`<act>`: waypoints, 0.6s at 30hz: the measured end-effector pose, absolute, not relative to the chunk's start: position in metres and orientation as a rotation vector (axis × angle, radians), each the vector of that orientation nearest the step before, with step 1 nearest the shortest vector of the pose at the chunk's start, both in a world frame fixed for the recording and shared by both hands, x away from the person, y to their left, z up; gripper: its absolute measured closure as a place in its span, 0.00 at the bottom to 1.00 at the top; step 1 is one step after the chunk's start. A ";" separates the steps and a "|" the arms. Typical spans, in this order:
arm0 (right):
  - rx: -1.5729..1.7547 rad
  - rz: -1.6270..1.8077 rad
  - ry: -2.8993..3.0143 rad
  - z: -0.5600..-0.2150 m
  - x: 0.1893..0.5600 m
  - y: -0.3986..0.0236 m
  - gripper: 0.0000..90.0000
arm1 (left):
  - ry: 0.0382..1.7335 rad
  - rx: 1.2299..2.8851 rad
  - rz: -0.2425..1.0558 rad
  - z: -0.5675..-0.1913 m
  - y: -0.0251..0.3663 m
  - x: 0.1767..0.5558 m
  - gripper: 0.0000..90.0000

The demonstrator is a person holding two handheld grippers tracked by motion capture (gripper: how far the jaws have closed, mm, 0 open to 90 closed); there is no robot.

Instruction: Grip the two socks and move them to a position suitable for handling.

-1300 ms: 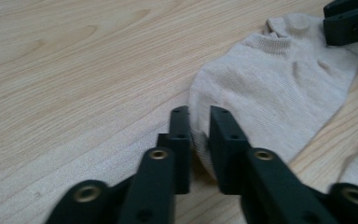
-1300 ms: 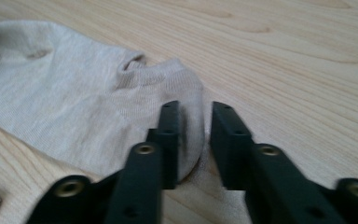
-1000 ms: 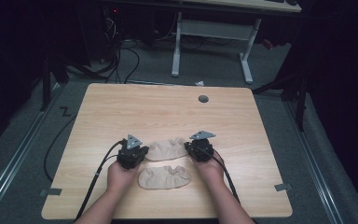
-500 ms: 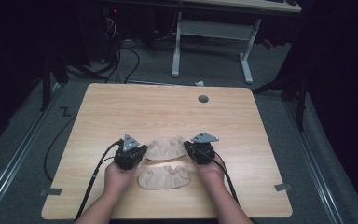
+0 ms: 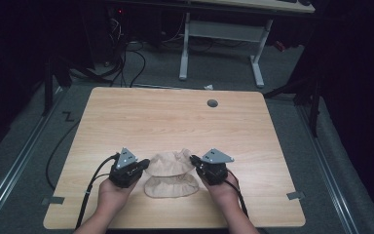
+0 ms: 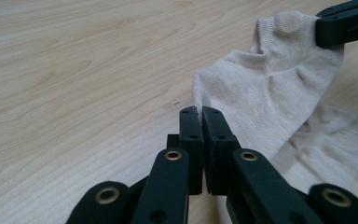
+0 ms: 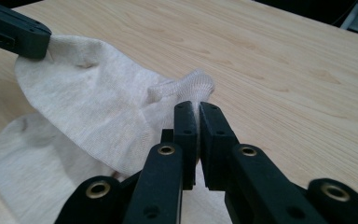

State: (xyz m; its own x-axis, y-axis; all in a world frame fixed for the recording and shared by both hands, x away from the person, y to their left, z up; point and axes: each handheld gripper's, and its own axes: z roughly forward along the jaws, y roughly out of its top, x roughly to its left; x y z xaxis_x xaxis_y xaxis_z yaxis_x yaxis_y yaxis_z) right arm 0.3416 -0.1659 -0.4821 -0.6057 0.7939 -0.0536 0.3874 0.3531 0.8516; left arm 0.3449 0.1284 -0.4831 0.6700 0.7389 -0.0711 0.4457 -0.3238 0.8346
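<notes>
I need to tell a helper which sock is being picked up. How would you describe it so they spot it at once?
Look at the near edge of the wooden table, between the person's two hands. Two beige socks lie there, one nearer the person and flat on the wood. The lifted sock is the farther one, stretched between the left tongs and the right tongs, each shut on one end.

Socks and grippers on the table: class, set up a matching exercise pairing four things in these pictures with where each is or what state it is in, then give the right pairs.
Things:
1. upper sock
2. lower sock
3. left gripper
4. cable hole

Places or states:
A. lying flat on the table
B. held up at both ends
C. set in the far part of the tabletop
D. jaws shut on one end of a sock

Pairs: 1-B, 2-A, 3-D, 4-C
</notes>
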 end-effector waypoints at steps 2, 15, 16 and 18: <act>1.016 1.177 2.160 -0.481 0.335 -0.165 0.96 | 0.914 1.979 0.401 -0.482 0.129 0.340 0.98; 0.996 1.139 2.217 -0.488 0.304 -0.167 0.96 | 0.903 2.002 0.320 -0.492 0.133 0.320 0.97; 0.996 1.134 2.220 -0.489 0.302 -0.168 0.96 | 0.900 2.011 0.313 -0.492 0.133 0.319 0.98; 1.004 1.132 2.230 -0.492 0.299 -0.170 0.96 | 0.904 2.024 0.299 -0.494 0.132 0.316 0.97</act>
